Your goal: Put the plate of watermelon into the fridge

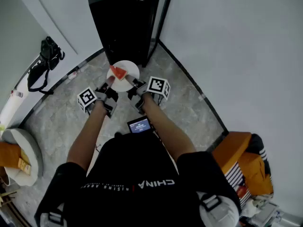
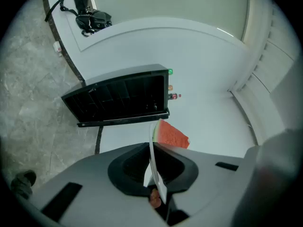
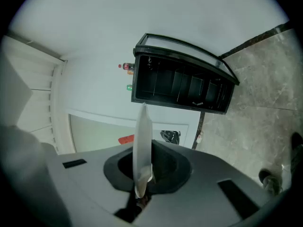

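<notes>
One plate (image 1: 131, 68), one watermelon slice (image 1: 118, 73), one fridge (image 1: 125, 27), one black bag (image 1: 47, 56), and two grippers: left gripper (image 1: 110, 81), right gripper (image 1: 131, 83).

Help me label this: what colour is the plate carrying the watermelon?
White. The plate shows best in the head view.

White plate (image 1: 129, 67) w/ red watermelon wedge (image 1: 118, 73) level in air, just before black fridge (image 1: 125, 27)

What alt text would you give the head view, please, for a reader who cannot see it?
Seen from above, a person holds a white plate with a watermelon slice, its rim clamped by the left gripper and the right gripper. A black fridge stands just ahead in the room's corner.
</notes>
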A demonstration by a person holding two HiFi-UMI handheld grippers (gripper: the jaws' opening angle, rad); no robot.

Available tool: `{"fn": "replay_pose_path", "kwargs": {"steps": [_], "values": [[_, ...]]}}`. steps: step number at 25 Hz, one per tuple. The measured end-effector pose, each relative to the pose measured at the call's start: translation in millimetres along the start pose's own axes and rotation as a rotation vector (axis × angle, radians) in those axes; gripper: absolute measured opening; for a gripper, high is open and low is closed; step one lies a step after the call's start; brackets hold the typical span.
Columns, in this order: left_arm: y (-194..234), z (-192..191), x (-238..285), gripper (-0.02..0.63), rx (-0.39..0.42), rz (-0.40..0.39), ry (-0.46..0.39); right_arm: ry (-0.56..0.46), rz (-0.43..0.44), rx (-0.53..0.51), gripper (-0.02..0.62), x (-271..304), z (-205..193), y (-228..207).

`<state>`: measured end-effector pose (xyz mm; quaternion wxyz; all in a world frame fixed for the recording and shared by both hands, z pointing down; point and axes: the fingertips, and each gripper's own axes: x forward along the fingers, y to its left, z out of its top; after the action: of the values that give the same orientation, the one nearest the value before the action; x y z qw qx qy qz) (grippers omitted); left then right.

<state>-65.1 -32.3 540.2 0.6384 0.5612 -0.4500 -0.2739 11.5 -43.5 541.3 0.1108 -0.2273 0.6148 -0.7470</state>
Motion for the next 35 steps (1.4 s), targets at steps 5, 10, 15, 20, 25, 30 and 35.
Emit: {"fn": "replay_pose_path", "kwargs": {"steps": [5, 10, 15, 20, 25, 30, 35], "values": [[1.6, -3.5, 1.2, 0.031, 0.001, 0.001, 0.004, 0.003, -0.009, -0.02, 0.02, -2.9, 2.2, -2.2], [3.6, -4.0, 2.0, 0.031, 0.001, 0.003, 0.011, 0.008, -0.012, -0.019, 0.02, -2.2, 1.6, -1.9], [8.5, -4.0, 2.6, 0.031, -0.003, 0.015, 0.022, 0.003, -0.028, -0.009, 0.02, -1.9, 1.0, -5.3], [11.4, -5.3, 3.7, 0.031, -0.011, 0.012, 0.031, -0.001, -0.035, -0.005, 0.02, -2.0, 1.2, -9.5], [13.4, -5.0, 2.7, 0.031, -0.002, 0.013, 0.032, 0.003, -0.034, -0.008, 0.02, -1.6, 0.9, -11.6], [16.3, -3.0, 3.6, 0.031, 0.003, 0.009, 0.029, 0.012, -0.033, 0.001, 0.02, 1.3, 1.0, -13.7], [17.3, -5.1, 6.4, 0.031, 0.002, 0.005, 0.024, 0.014, -0.04, -0.015, 0.02, -1.1, 5.4, -15.2]]}}
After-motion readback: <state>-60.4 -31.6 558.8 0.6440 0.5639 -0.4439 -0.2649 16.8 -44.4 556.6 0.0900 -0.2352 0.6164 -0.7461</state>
